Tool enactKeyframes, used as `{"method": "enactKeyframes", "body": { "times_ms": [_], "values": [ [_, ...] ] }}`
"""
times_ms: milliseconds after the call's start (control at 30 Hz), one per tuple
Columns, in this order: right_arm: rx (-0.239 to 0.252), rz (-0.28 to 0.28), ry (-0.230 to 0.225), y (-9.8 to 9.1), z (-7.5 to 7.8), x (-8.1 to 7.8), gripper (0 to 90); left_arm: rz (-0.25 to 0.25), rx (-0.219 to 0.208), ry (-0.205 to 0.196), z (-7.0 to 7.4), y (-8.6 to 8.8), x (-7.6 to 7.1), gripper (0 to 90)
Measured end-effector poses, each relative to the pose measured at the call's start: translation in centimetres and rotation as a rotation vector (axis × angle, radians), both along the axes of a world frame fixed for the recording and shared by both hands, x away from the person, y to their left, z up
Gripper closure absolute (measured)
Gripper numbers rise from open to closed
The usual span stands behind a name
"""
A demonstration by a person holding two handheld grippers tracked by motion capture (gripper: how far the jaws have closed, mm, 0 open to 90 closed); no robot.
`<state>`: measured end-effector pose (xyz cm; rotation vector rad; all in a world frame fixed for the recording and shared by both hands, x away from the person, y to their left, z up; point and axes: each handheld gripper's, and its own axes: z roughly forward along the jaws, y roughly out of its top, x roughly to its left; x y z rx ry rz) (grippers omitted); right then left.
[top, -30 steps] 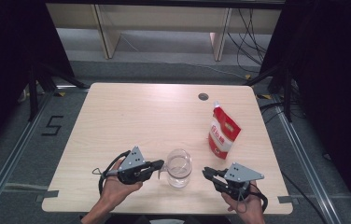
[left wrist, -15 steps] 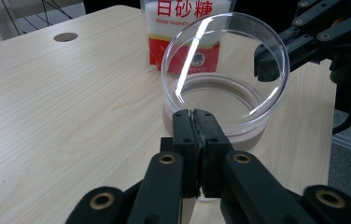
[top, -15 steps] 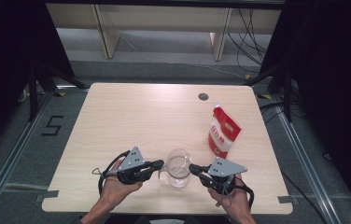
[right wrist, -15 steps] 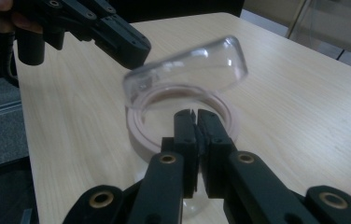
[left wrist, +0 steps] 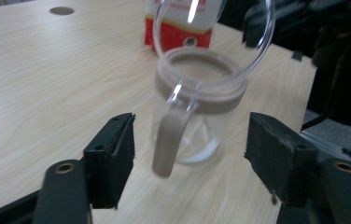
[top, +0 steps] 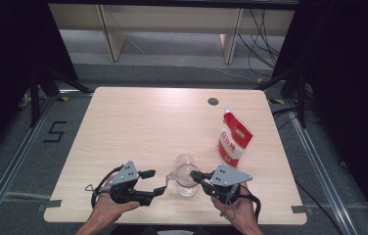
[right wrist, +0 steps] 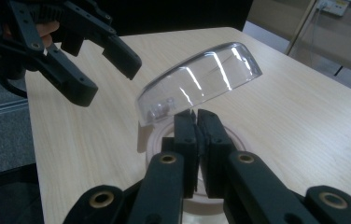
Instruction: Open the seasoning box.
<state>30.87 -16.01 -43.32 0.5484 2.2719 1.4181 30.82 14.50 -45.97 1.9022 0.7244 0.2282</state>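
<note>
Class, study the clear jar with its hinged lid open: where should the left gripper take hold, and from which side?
Grip the jar's handle, coming level from the left gripper's side: the handle juts toward its open jaws as a narrow upright strip.

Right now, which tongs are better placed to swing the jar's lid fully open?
Right. The right tongs are shut at the clear lid, already tipped up on the jar. The left tongs stand open around the handle, gripping nothing.

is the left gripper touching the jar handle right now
Apart. In the left gripper view the left gripper stands open, bare table showing on both sides of the jar handle.
</note>
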Motion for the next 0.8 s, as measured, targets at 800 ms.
{"method": "enactKeyframes", "body": {
  "times_ms": [800],
  "values": [
    [-0.018,0.038,-0.043,3.9,0.6,-0.1,84.8,0.062,0.046,0.026,-1.7,2.2,-0.8,21.1]
  ]
}}
